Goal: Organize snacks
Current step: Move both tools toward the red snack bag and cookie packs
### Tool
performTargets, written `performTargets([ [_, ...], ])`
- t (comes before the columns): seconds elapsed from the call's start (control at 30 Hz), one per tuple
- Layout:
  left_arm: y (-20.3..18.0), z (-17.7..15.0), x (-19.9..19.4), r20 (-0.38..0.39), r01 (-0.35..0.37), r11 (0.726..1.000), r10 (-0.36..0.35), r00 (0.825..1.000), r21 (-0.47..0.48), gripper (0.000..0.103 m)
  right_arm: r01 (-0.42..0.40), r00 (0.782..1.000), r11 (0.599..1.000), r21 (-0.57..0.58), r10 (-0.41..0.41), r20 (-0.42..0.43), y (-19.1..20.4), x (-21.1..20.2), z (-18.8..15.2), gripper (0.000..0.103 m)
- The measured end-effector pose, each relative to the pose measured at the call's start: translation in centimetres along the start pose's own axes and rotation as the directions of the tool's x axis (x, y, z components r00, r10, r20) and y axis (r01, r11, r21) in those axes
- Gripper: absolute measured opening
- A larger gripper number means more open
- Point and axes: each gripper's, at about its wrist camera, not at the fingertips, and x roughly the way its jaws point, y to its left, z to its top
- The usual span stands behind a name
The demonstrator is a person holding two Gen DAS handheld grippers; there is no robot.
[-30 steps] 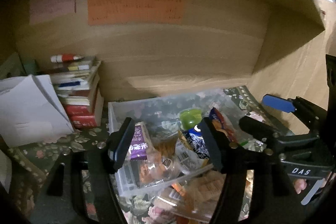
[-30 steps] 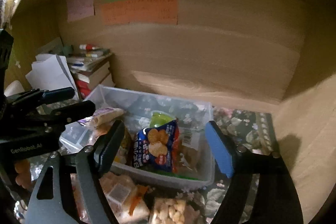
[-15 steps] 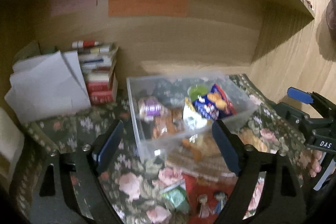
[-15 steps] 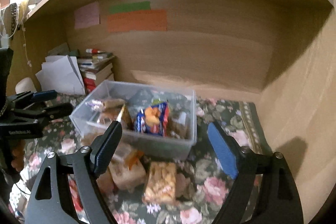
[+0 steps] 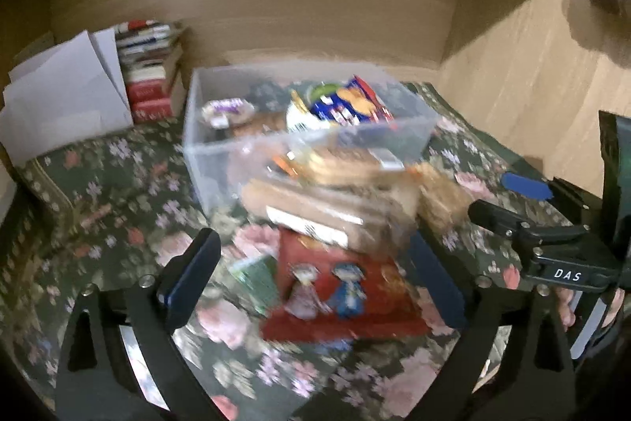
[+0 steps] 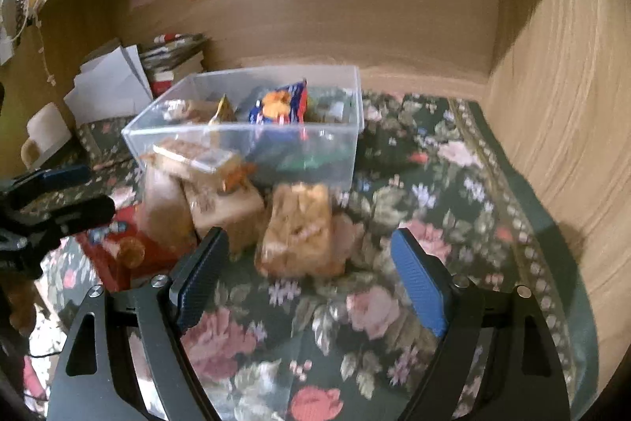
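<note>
— Left gripper point(image 5: 311, 271) first: how did it stand?
— Its jaws had just been opening and stood wide, gripping nothing. Between them lay a red packet point(image 5: 343, 287) with two cartoon figures, flat on the flowered worktop point(image 5: 118, 192); the pads did not press on it.
— And the right gripper point(image 6: 311, 275)?
— Released too, jaws apart and empty. At twelve o'clock from it lay a clear bag of golden snacks point(image 6: 299, 231), just ahead of the fingertips.
— Where was the container?
— A clear plastic bin point(image 6: 252, 145) sat further off at twelve o'clock, with a blue snack bag point(image 6: 282, 103) standing inside. Several wrapped snack packs point(image 6: 205, 184) were piled against its near wall; through the blur they looked like biscuits, perhaps.
— Anything at ten o'clock?
— A stack of books point(image 5: 152, 73) and white papers point(image 5: 67, 93).
</note>
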Motion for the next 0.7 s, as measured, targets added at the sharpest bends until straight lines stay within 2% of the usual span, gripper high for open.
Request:
performTargets([
  [0.37, -0.9, -2.3, 3.4, -0.082, -0.013, 1.0, 0.011, 0.997, -0.018, 0.099, -0.025, 0.999, 0.999, 0.019, 0.026, -0.027, -0.7, 0.1, -1.8, 0.082],
  [0.5, -0.7, -2.1, 3.9, -0.062, -0.013, 1.0, 0.013, 0.998, -0.015, 0.098, -0.022, 0.999, 0.999, 0.03, 0.023, -0.03, -0.8, 0.4, -1.6, 0.082],
  [0.63, -0.4, -1.9, 3.8, -0.04, 0.01, 1.0, -0.01, 0.999, -0.002, 0.084, -0.018, 0.999, 0.999, 0.037, 0.019, -0.035, -0.7, 1.2, -1.0, 0.082],
  [0.7, -0.1, -1.9, 3.7, -0.034, 0.025, 1.0, -0.025, 0.999, 0.003, 0.08, -0.025, 0.998, 0.999, 0.03, 0.026, -0.049, -0.7, 1.8, -0.7, 0.082],
])
